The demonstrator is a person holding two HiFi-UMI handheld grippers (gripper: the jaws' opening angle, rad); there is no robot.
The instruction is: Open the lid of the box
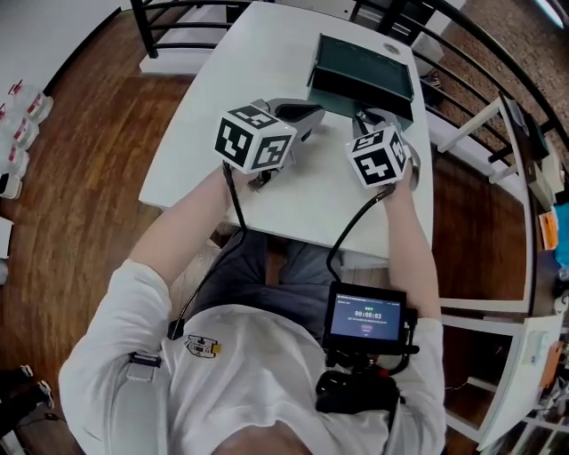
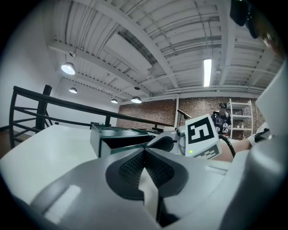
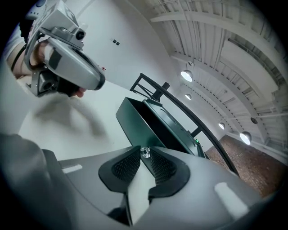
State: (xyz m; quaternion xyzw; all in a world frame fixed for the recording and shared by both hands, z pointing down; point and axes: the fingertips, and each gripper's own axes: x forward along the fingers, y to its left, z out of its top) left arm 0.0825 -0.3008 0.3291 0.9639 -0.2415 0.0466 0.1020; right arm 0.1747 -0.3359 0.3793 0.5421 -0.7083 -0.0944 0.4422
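Observation:
A dark green box (image 1: 360,67) stands at the far end of the white table (image 1: 204,151); a dark gap shows under its top panel (image 2: 118,131) on the side facing me. My left gripper (image 1: 307,114) hovers just short of the box's near left corner, jaws shut with nothing between them (image 2: 144,152). To the right, my right gripper (image 1: 366,118) sits close to the box's near right corner. Its jaws are shut on a small clear stone (image 3: 145,152) at the fingertips. The box (image 3: 150,123) lies just beyond them.
A black railing (image 1: 178,18) runs round the table's far side, with wooden floor (image 1: 80,178) to the left. The table's near edge is by my lap. A small screen (image 1: 364,320) hangs at my chest. White shelving (image 1: 533,178) stands at right. A person (image 2: 221,117) stands far off.

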